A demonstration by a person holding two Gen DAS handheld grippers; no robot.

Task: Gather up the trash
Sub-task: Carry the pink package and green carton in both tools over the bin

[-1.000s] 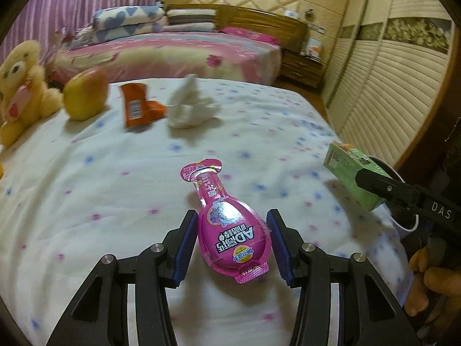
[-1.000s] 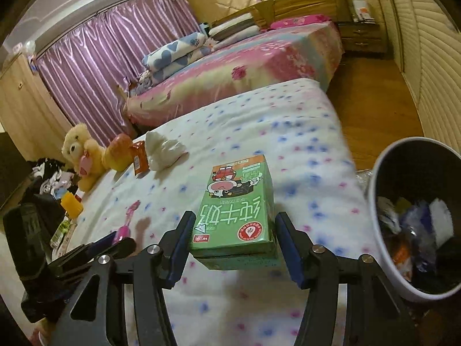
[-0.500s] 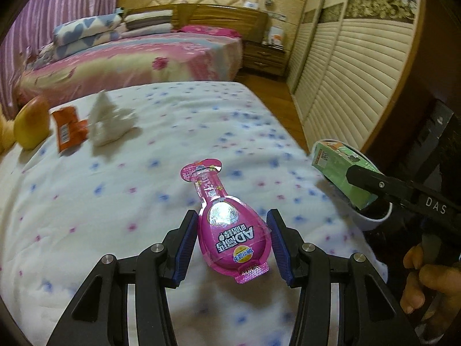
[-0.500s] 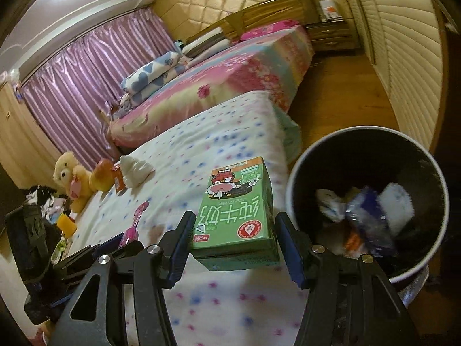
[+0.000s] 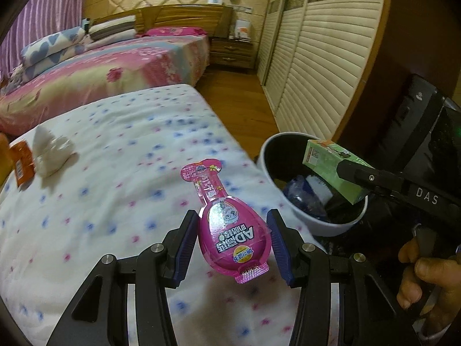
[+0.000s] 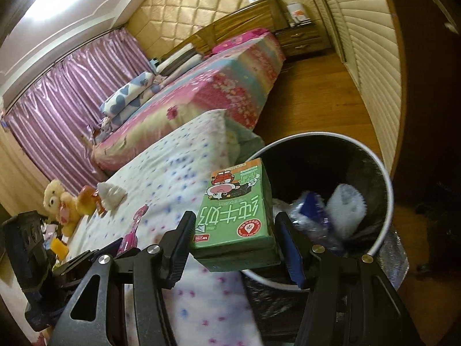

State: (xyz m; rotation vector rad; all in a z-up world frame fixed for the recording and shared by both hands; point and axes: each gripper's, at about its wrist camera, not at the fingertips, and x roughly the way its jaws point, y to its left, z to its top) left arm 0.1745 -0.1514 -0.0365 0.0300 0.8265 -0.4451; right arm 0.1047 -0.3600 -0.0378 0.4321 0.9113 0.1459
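Fingers clamping milk carton, tilted down over bin

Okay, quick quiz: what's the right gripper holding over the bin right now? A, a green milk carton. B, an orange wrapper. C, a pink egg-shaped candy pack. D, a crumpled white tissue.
A: the right gripper is clamped on the green milk carton, partly over the rim of the trash bin; the pink pack is in the left gripper.
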